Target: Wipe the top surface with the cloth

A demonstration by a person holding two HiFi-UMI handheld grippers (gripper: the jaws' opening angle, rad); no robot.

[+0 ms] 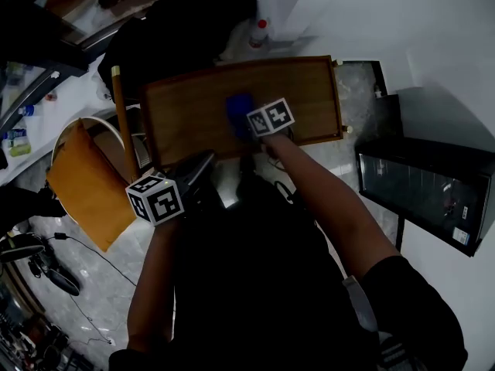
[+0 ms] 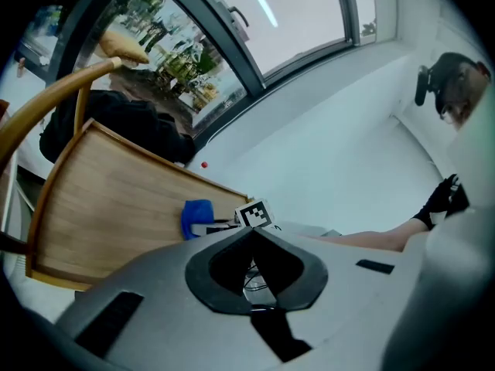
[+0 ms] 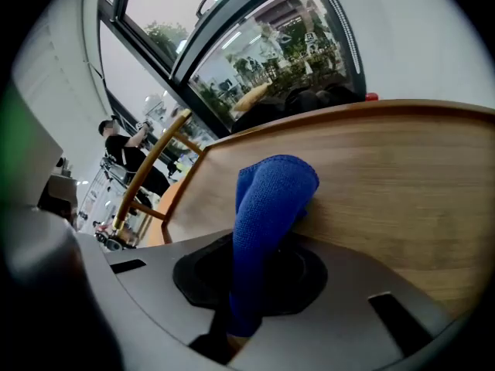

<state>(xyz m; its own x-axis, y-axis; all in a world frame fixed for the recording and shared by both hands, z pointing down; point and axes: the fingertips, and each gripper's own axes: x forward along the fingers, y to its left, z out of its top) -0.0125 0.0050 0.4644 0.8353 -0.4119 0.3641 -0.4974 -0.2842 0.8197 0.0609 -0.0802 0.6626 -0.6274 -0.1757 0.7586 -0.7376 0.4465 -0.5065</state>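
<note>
Two hand-held grippers are pictured from above at a wooden table top [image 1: 193, 118]. A blue cloth [image 1: 240, 110] is clamped between the jaws of the right gripper [image 1: 249, 122] and pressed onto the wood near the middle of the top; in the right gripper view its free end is seen bunched ahead of the jaws. The left gripper [image 1: 203, 163] is held at the table's near edge, toward the left corner, with its jaws closed together on nothing. Whether the wood is touched by it cannot be told. A wooden chair [image 1: 89, 184] with an orange seat is placed to the left of the table, its curved back rail [image 1: 120, 114] just beside the table's left edge. Dark fabric [image 1: 178, 29] is heaped beyond the far edge, and a bottle with a red cap [image 1: 259, 31] is stood near it. A black cabinet [image 1: 425, 192] is set on the floor to the right, apart from the table. Cables [image 1: 69, 246] are strewn over the grey floor at lower left. Large windows [image 3: 255, 45] are shown behind the table in both gripper views. Much of the table's near edge is hidden in the head view by the person's arms and dark clothing.
</note>
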